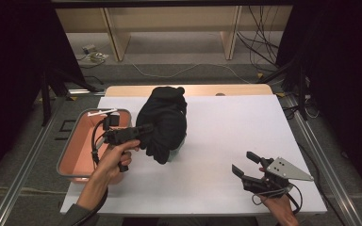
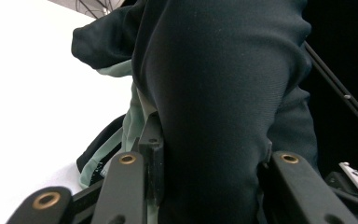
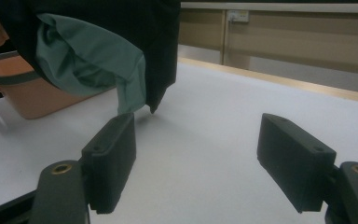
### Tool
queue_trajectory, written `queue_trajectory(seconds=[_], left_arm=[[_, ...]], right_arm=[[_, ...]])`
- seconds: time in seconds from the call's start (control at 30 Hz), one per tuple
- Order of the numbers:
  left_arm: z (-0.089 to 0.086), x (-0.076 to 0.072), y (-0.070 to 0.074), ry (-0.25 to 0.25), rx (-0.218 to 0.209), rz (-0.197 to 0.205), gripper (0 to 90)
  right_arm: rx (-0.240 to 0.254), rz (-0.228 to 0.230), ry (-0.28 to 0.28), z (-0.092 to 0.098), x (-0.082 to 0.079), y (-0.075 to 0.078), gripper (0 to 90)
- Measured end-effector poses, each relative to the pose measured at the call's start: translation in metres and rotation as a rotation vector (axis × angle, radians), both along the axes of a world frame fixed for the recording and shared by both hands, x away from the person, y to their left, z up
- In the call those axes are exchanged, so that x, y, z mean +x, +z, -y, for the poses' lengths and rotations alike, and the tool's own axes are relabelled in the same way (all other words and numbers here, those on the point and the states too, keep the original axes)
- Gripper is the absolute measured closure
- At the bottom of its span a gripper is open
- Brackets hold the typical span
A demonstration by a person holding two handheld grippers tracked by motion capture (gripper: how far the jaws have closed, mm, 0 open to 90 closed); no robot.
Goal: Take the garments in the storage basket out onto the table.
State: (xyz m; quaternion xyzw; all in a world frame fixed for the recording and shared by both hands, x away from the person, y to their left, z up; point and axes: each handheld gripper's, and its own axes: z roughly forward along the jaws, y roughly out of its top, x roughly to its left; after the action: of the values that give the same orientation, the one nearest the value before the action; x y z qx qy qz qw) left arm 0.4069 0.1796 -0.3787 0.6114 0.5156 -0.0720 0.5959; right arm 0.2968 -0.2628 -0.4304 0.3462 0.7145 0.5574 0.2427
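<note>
A dark garment point(image 1: 164, 123) with a pale green lining hangs bunched from the left gripper point(image 1: 143, 129) above the white table point(image 1: 226, 136), its lower folds drooping toward the surface just beside a salmon-coloured tray point(image 1: 78, 155) with a grey rim at the table's left edge. In the left gripper view the jaws are closed tight on a thick fold of the black cloth point(image 2: 214, 102), with the green lining point(image 2: 130, 126) spilling out on one side. The fabric looks soft and limp, light enough to be lifted by a single pinch, and it is likely to sag, slide and unfold wherever it is not held; a firm bite on a doubled fold or a seam seems the safest hold, and a second grasp at the free lower hem would probably keep it from swinging. The person's left hand point(image 1: 115, 157) holds its gripper raised and roughly level, forearm angled in from the lower left. The right gripper point(image 1: 250, 165) rests low near the table's right front corner, well apart from the cloth, its jaws spread wide and empty, pointing across the table toward the hanging hem point(image 3: 135, 93).
</note>
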Motion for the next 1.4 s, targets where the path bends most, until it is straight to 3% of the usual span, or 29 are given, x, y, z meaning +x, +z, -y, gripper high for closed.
queue_trajectory(seconds=[0.5,0.9,1.4], left_arm=[[0.022,0.003,-0.021,0.01,0.081,-0.035,60.7],[0.047,0.001,-0.038,-0.054,0.151,-0.061,59.8],[0.062,0.001,-0.053,-0.084,0.199,-0.091,55.0]], right_arm=[[0.0,0.0,0.002,0.0,0.0,0.0,28.7],[-0.001,0.001,0.002,0.0,0.0,0.0,28.7],[-0.004,0.002,0.002,0.0,0.0,0.0,28.7]])
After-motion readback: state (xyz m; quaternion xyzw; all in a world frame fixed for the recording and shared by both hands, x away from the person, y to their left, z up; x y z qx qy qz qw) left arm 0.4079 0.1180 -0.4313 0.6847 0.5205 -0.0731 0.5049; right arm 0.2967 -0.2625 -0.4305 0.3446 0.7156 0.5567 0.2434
